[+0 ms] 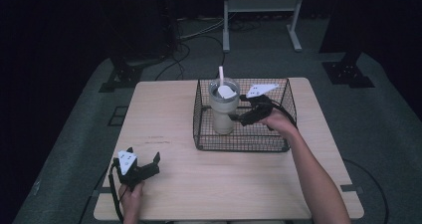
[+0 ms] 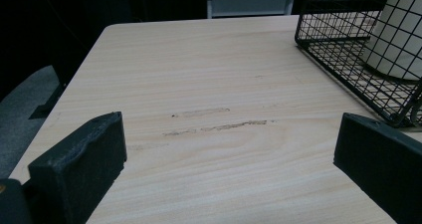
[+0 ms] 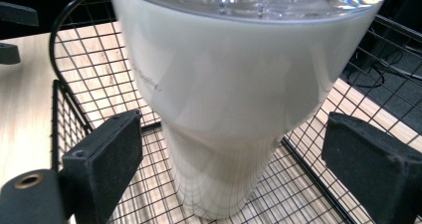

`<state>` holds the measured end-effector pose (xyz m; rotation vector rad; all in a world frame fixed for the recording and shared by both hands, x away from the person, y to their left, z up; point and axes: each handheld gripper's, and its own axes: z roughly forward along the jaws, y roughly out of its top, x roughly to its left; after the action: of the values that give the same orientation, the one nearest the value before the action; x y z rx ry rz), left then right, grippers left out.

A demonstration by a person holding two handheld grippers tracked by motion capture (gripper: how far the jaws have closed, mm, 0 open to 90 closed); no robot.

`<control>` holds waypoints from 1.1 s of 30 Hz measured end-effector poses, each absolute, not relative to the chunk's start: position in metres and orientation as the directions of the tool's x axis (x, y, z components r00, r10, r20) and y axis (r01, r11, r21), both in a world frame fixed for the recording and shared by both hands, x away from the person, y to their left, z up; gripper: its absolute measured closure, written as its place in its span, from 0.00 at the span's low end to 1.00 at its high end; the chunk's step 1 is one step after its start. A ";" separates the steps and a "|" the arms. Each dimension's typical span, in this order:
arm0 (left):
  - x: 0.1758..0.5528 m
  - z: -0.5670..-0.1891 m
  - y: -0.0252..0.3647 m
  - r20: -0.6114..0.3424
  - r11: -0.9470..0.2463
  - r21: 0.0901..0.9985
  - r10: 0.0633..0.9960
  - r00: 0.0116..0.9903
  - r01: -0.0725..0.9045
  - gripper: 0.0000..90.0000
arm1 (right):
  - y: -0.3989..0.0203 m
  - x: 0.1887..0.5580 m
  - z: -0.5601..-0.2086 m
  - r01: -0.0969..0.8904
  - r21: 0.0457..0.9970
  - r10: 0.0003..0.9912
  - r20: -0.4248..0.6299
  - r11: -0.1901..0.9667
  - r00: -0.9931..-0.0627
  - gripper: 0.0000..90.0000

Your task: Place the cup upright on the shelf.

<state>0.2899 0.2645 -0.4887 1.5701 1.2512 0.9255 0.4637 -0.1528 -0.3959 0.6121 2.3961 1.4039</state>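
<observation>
- Dark curtains and a grey carpeted floor surround a pale wooden worktop (image 1: 199, 184), which carries a black wire-mesh basket (image 1: 242, 145) on its far right part.
- Upright inside the basket, toward its left wall, stands a tall cream-coloured tumbler with a clear lid and a white straw (image 1: 222, 115); its narrow base rests on the mesh floor, so it looks easy to tip.
- Reaching over the basket's right side, the right hand-held gripper (image 1: 238, 117) sits low beside the tumbler. In the right gripper view its jaws are spread wide on either side of the cup's lower body (image 3: 219, 134), not touching it; I judge it is lined up for a grasp or has just let go.
- At the near left of the worktop, the left hand-held gripper (image 1: 144, 165) rests released and empty, well apart from the basket, likely parked out of the way.
</observation>
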 end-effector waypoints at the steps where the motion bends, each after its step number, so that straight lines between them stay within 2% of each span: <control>1: 0.290 -0.489 0.265 0.021 -0.086 0.948 0.978 0.209 0.308 0.00 | -0.153 0.462 -0.394 0.212 0.877 0.502 -0.037 0.431 -0.864 0.09; 17: 0.290 -0.489 0.264 0.027 -0.092 0.948 0.977 0.212 0.305 0.00 | -0.177 0.436 -0.370 0.216 0.896 0.561 -0.044 0.389 -0.827 0.10; 33: 0.290 -0.489 0.264 0.028 -0.093 0.948 0.977 0.211 0.304 0.00 | -0.192 0.403 -0.356 0.196 0.905 0.555 -0.052 0.379 -0.830 0.10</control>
<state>0.2900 0.2636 -0.4887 1.5754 1.2457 0.9308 0.4026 -0.1924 -0.3564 0.6552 2.2965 1.4356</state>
